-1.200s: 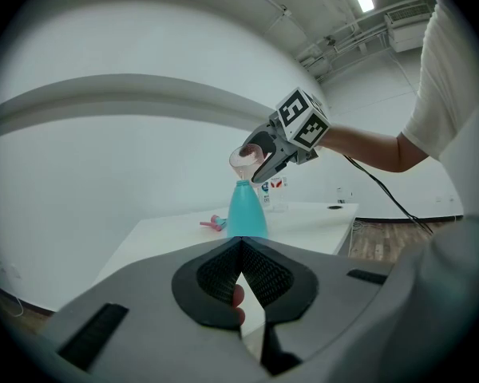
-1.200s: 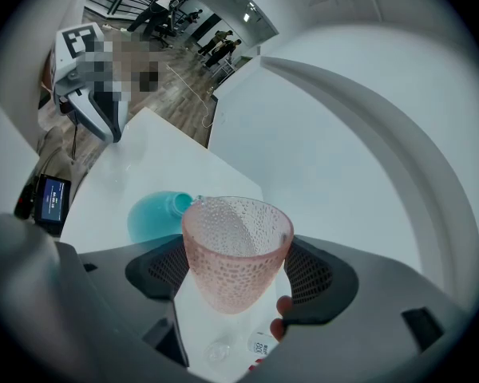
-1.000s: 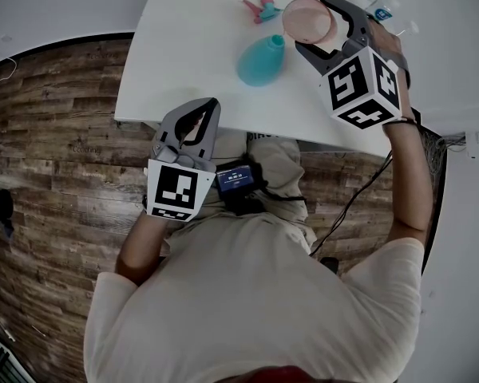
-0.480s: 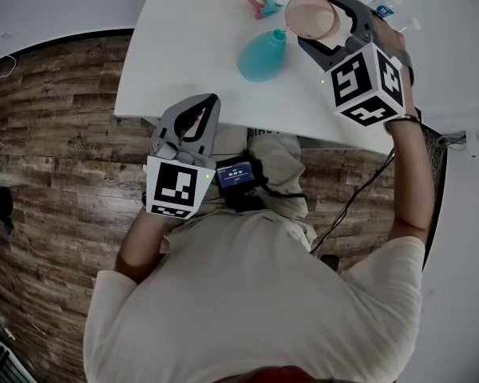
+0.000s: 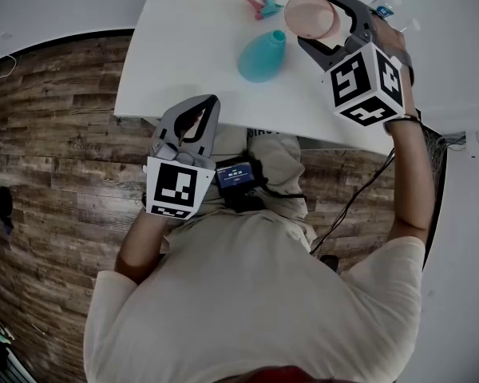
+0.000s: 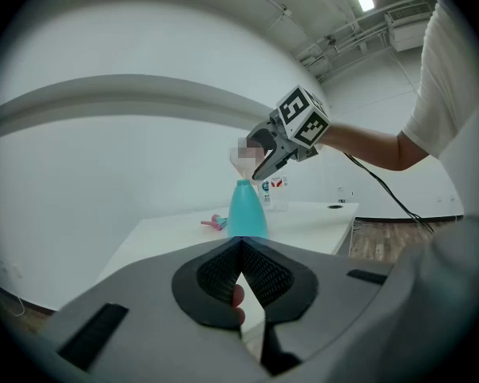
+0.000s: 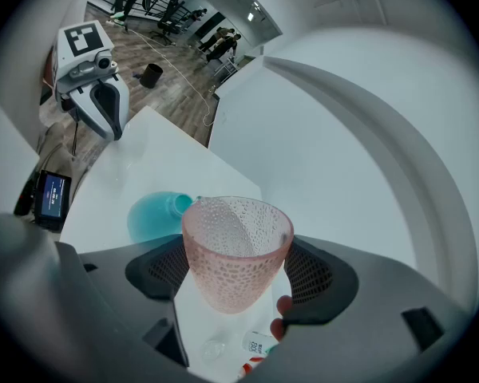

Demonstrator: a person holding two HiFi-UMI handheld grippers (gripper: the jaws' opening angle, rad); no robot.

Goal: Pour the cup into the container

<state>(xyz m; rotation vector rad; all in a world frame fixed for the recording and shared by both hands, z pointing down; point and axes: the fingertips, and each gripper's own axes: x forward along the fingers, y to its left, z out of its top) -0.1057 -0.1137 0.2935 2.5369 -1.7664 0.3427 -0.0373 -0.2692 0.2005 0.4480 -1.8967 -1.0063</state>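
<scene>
A pink dimpled cup point(image 5: 311, 16) point(image 7: 235, 250) is clamped between the jaws of my right gripper point(image 5: 329, 24) point(image 7: 236, 268), held in the air and tilted toward the teal bottle. That teal bottle-shaped container point(image 5: 262, 57) point(image 7: 156, 214) point(image 6: 247, 208) stands on the white table point(image 5: 191, 62), its narrow mouth just left of and below the cup's rim. My left gripper point(image 5: 193, 124) point(image 6: 241, 271) hangs off the table's near edge with its jaws together and nothing between them.
A pink and teal spray nozzle point(image 5: 262, 5) lies on the table behind the bottle. Small bottles point(image 5: 381, 10) stand at the far right of the table. A black device with a screen point(image 5: 236, 175) sits on the person's lap. Wood floor point(image 5: 56, 134) lies left.
The right gripper shifted the cup slightly right and farther back a second ago; over the last half second nothing visibly moved.
</scene>
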